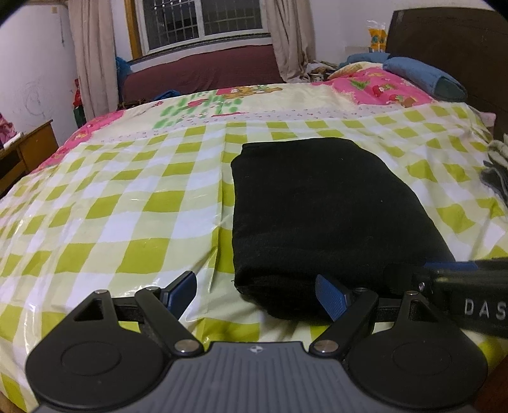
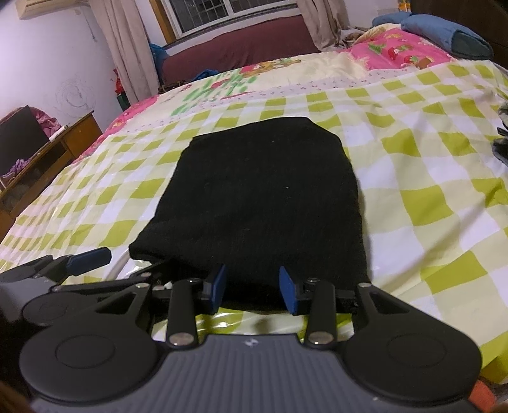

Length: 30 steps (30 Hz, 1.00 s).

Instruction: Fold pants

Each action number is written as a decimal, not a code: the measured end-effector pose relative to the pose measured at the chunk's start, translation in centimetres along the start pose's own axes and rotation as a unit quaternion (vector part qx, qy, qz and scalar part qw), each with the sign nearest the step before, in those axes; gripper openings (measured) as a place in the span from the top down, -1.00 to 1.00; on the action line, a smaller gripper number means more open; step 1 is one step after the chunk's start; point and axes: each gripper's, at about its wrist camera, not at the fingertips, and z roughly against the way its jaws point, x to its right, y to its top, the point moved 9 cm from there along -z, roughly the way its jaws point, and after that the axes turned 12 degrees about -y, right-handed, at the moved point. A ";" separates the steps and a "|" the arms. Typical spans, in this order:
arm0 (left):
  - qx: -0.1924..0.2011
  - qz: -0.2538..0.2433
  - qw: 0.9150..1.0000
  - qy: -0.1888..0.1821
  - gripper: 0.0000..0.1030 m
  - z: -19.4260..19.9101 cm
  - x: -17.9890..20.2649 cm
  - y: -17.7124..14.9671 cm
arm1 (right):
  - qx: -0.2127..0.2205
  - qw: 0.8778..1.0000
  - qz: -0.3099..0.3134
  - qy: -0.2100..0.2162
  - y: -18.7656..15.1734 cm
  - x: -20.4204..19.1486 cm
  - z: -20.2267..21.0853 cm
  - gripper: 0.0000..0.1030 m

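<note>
**On the bed: folded pants, both grippers spread at the near edge**

On the checked green-and-white bedspread (image 1: 133, 203) lie the black pants (image 1: 320, 209), folded into a thick rectangle with the long side running away from the cameras. The left wrist view shows them to the right of center, with a striped grey-and-white cloth (image 1: 497, 168) at the far right edge. The right wrist view shows the pants (image 2: 263, 197) centered and adds a wooden cabinet (image 2: 60, 149) by the left wall.

The left gripper (image 1: 257, 294) is wide open, holding nothing; its right blue pad sits against the pants' near left corner, and the left pad is over bare bedspread. The right gripper (image 2: 252, 294) is partly open with nothing clamped, both blue pads just at the pants' near edge. Each view catches the other gripper at its side, the left gripper (image 2: 79, 262) appearing beside the pants' near left corner.

Beyond lie a blue pillow (image 1: 422, 77), curtains and a barred window (image 1: 203, 19).
</note>
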 end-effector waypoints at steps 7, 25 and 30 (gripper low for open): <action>0.012 -0.001 1.000 0.020 -0.83 0.7 0.1 0.4 | 0.007 1.000 -0.004 0.013 -0.2 -0.1 0.4 0.25; 0.006 -0.012 1.000 0.026 -0.82 0.4 0.8 0.6 | 0.003 1.000 -0.020 0.020 -0.4 0.1 0.8 0.35; 0.007 -0.009 1.000 0.023 -0.82 0.4 0.9 0.5 | 0.002 1.000 -0.020 0.020 -0.5 0.1 0.8 0.35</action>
